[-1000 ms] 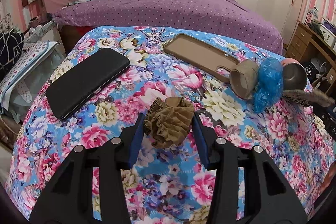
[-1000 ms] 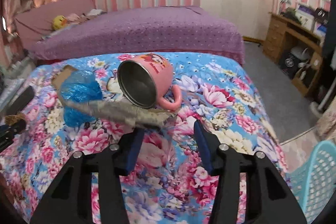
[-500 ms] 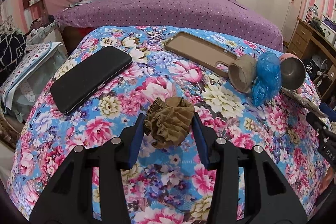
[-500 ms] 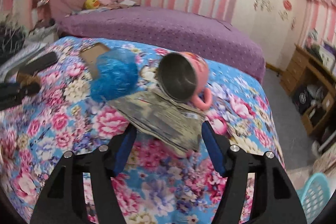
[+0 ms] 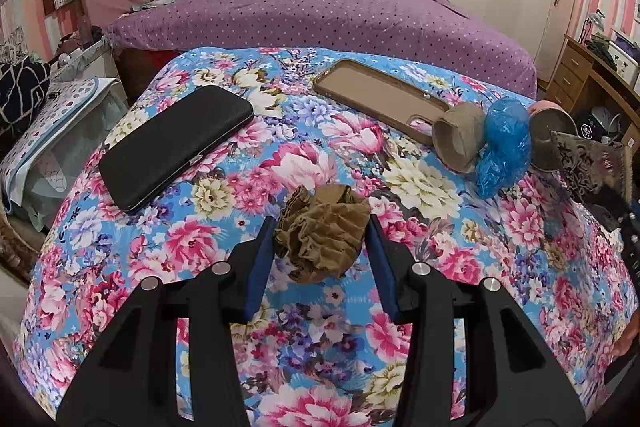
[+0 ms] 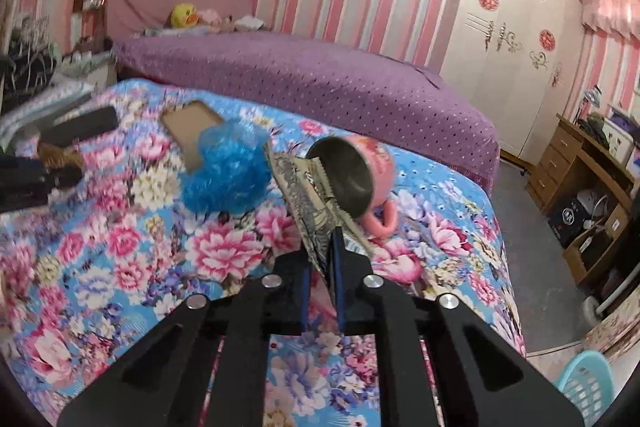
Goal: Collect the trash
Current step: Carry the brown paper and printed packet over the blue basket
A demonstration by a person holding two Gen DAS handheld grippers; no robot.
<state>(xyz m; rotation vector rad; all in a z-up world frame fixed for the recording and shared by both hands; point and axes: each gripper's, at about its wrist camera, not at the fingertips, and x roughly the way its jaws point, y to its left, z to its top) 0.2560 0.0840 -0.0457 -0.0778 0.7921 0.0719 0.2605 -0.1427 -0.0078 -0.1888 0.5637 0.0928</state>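
A: Status, left gripper (image 5: 322,239)?

B: Jaws clamped on the crumpled brown paper wad (image 5: 322,233), one blue pad each side, wad bulging fwd and above the tips. It reads as just off the floral cloth (image 5: 240,187); can't confirm from this view.

A: Handling?

B: Est. very light, soft, springy. Compresses w/o resistance, so pinch across the thickest part, as now. Low slip risk; creases give the pads bite. Not fragile.

A: Right gripper (image 6: 320,267)?

B: Jaws nearly together, pinching the near corner of a patterned paper sheet (image 6: 304,195). Sheet slants up and away from the tips; its far part runs alongside the mouth of the pink mug (image 6: 360,175), which lies on its side. Touching or just beside: can't tell.

A: Handling, sheet?

B: Est. thin, light, semi-stiff, floppy past the pinch. A corner hold lets it swing or tear; a deeper bite along the edge would be steadier. Risk: dragging it could roll the mug.

A: Other trash nearby?

B: Blue plastic bag (image 6: 228,175), crumpled, just left of the sheet: light, slick, grab a bunched fold. Cardboard tape core (image 5: 460,139) touching the bag: rigid, pinch the wall.

A: Non-trash?

B: Black case (image 5: 176,147), tan phone case (image 5: 376,99). Teal basket (image 6: 584,387) on the floor at right, likely the bin.
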